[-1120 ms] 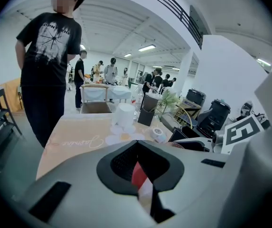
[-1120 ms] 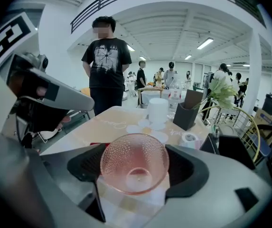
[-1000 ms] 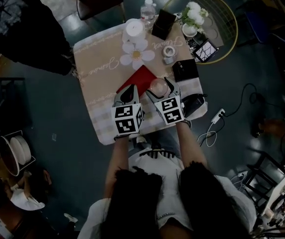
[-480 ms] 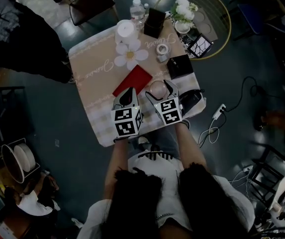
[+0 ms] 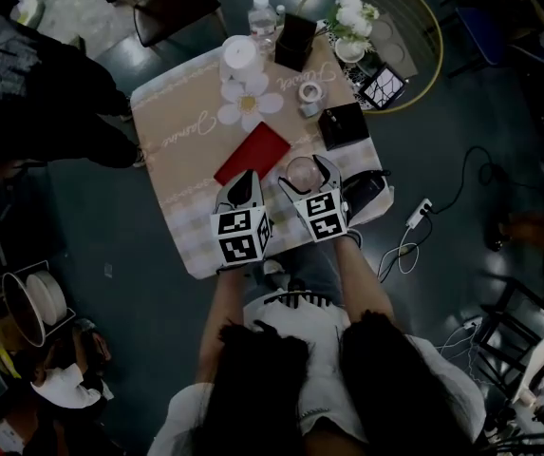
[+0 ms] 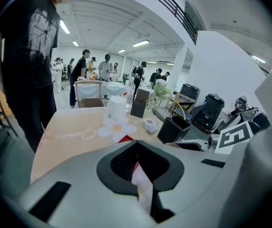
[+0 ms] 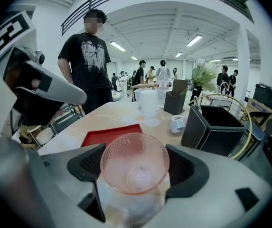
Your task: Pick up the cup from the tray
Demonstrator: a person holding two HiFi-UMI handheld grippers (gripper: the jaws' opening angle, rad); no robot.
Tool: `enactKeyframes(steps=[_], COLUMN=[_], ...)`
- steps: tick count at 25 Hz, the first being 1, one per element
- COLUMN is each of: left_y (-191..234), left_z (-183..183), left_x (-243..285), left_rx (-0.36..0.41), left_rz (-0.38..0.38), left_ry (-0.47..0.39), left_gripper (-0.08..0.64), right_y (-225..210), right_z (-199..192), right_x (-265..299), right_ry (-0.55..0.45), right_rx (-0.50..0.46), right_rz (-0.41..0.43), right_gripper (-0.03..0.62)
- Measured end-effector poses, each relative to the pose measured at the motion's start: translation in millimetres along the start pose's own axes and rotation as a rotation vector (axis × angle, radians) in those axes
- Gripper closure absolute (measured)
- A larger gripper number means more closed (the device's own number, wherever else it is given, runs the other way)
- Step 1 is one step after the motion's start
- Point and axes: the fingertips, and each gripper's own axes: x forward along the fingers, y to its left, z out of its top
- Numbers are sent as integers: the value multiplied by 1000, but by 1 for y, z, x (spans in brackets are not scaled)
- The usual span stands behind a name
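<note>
Pink glass cup (image 7: 135, 161) is clamped in my right tool (image 5: 303, 173) near the red tray (image 5: 253, 152); my left tool (image 5: 243, 180) is pressed together.

The table (image 5: 181, 131) wears a tan cloth with white script. The red tray (image 5: 253, 153) lies flat near its middle. Just beyond the tray is a white flower-shaped mat (image 5: 246, 107), and farther beyond stand a white cylinder (image 5: 239, 57), a water bottle (image 5: 262, 19) and a tall black box (image 5: 296, 42). To the tray's right are a small white roll (image 5: 309, 93) and an open black box (image 5: 344, 125).
</note>
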Motion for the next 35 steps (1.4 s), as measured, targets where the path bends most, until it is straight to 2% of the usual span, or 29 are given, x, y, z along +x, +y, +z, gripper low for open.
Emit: enactKeyframes(steps=[4,8,11,17,21,27,31,35], left_y=[0,0,-3,-6,-10,-16,-20,-25], left_z=[-4,-3,-2,-1,1,4,2,4], left_x=[-1,-5,-9,-22,-33,-51,-62,-71], left_rx=[3,5,18,24,21,25,25,38], left_rz=[4,11,14,16,13,3,-4,-14], left_ry=[5,-10,-23,-51,-82,-130,-149,-169], left_gripper=[551,551,551,551,551,551,551,551], right_y=[0,7,8,11,14,26,35,40], right_z=[4,13,20,47,65,72,65,63], right_x=[-3,-11,-21,-47,-64,-85,-96,-104], right_ry=[-27,-48,-66,-155,-209,-230,-214,-216], right_rx=[16,-33,-82,-99,-79,-26,-2,-7], right_rz=[7,27,9,-17,-30,7,-2,-20], right_gripper=[193,192,192,192,193,202,304,488])
